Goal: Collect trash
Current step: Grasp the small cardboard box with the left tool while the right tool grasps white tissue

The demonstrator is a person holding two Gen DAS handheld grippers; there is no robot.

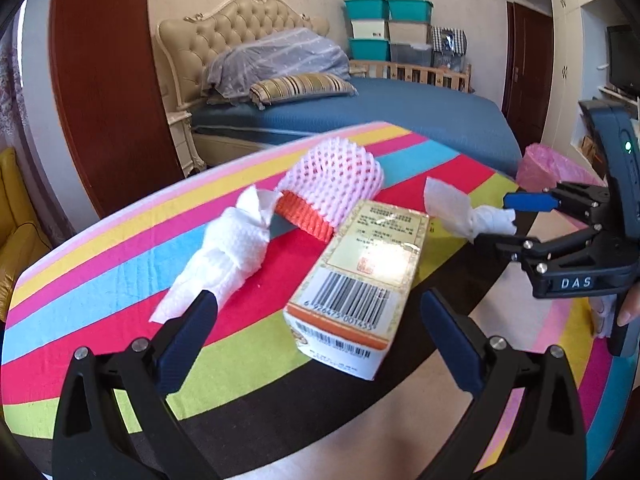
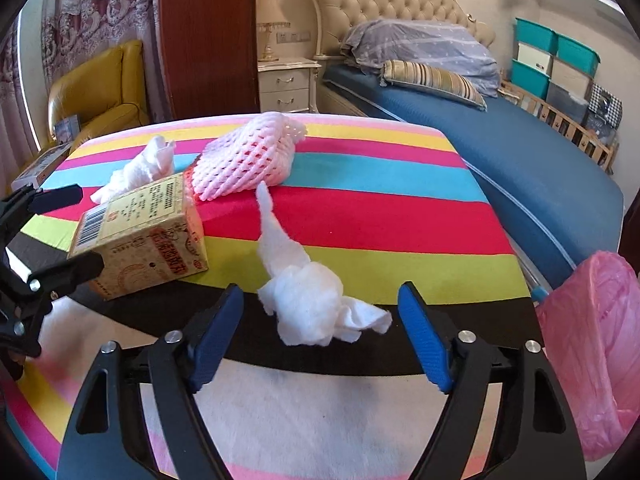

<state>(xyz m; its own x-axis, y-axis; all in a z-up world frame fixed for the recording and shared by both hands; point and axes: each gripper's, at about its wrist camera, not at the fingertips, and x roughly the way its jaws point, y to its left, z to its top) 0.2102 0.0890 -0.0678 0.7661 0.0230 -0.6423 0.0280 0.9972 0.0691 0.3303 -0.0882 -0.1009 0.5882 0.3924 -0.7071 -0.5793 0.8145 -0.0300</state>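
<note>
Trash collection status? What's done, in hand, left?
Done: nothing visibly binned. In hand: nothing gripped; right tongs open around a tissue wad, left tongs open around the carton. Left: those, the second tissue wad and foam net, all on the striped surface; pink-lined bin alongside.

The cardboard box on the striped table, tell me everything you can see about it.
The cardboard box is a small yellowish carton with orange trim, printed text and barcodes on its side and end. It looks closed and undamaged. It lies on its side on the striped table, one end at the near edge. The pink foam net lies at its far end. The open left gripper frames it without touching.
</note>
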